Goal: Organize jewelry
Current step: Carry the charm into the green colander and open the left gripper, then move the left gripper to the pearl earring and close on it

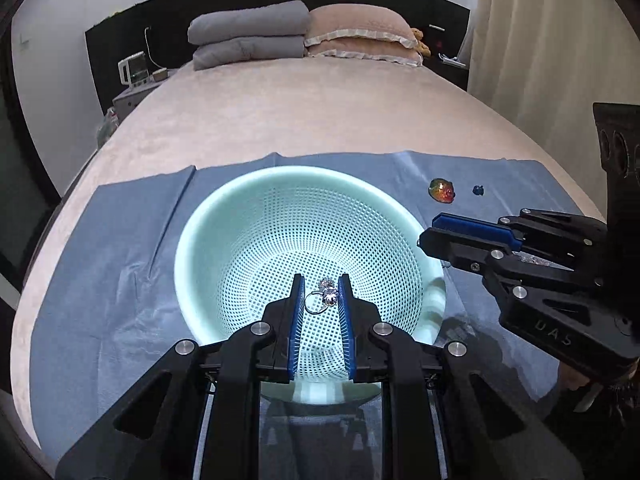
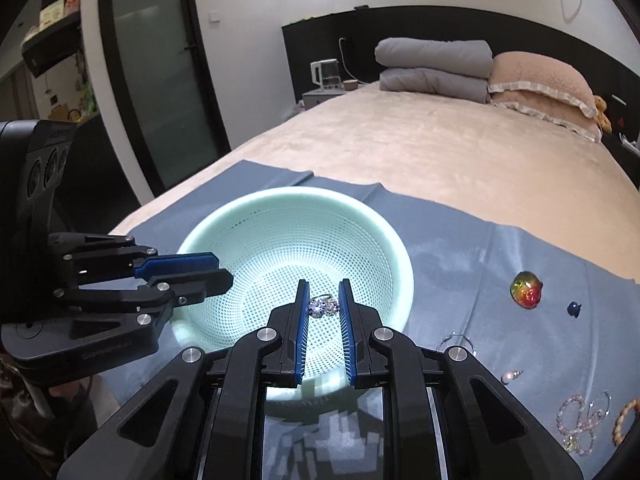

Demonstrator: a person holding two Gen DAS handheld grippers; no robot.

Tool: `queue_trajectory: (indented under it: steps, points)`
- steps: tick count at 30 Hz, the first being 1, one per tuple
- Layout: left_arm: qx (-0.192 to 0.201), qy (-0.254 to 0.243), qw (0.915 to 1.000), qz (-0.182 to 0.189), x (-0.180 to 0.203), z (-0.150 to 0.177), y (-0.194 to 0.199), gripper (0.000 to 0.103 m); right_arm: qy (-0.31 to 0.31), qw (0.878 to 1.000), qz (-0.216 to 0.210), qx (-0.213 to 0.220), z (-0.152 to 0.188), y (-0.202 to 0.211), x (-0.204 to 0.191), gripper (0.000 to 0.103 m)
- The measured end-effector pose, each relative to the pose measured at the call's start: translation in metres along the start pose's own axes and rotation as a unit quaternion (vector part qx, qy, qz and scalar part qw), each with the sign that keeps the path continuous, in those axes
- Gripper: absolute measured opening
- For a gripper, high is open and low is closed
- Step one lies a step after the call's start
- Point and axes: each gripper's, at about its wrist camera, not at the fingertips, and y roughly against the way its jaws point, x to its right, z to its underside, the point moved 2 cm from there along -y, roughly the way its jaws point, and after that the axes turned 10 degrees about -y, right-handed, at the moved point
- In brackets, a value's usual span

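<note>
A mint-green perforated basket stands on a blue cloth spread over the bed. My left gripper hangs over the basket's near side, its blue pads shut on a silver ring with clear crystals. My right gripper is also over the basket, shut on a similar crystal piece. In the left wrist view the right gripper reaches over the basket's right rim. The left gripper comes in over the left rim in the right wrist view.
On the cloth right of the basket lie a rainbow gem, a small dark blue piece, a thin hoop, a pearl earring and bead bracelets. A folded grey blanket and a pillow lie far back.
</note>
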Motion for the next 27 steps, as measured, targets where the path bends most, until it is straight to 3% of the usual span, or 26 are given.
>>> queue_trajectory:
  steps: [12,13,15,16,19,24,25,26,27]
  points:
    - [-0.035,-0.004,0.9994,0.008,-0.003,0.008,-0.024,0.019,-0.004,1.0,0.01,-0.017,0.012,-0.022,0.01,0.016]
    - [-0.035,-0.005,0.9994,0.006,-0.002,0.009,-0.022,0.021,-0.004,1.0,0.012,-0.016,0.012,-0.021,0.011,0.016]
    - [-0.033,-0.007,0.9994,0.002,-0.001,0.008,-0.019,0.04,-0.005,1.0,0.013,-0.016,0.011,-0.02,0.012,0.016]
    - [-0.031,-0.007,0.9995,0.001,0.0,0.008,-0.017,0.043,-0.007,1.0,0.013,-0.016,0.011,-0.019,0.012,0.017]
    - [-0.024,-0.006,0.9997,-0.004,0.001,0.008,-0.008,0.06,-0.008,1.0,0.016,-0.009,0.01,-0.014,0.012,0.03]
    - [-0.018,-0.012,0.9997,-0.014,0.005,0.007,0.009,0.087,-0.026,0.999,0.031,0.027,0.006,0.015,0.026,0.071]
    - [-0.015,-0.017,0.9996,-0.014,0.009,0.007,0.012,0.09,-0.031,0.998,0.036,0.032,0.005,0.021,0.029,0.075]
    - [-0.007,-0.021,0.9997,-0.012,0.013,0.006,0.018,0.093,-0.036,0.998,0.047,0.038,0.004,0.028,0.034,0.086]
    - [0.0,-0.025,0.9997,-0.01,0.017,0.006,0.022,0.098,-0.04,0.997,0.057,0.043,0.004,0.034,0.038,0.088]
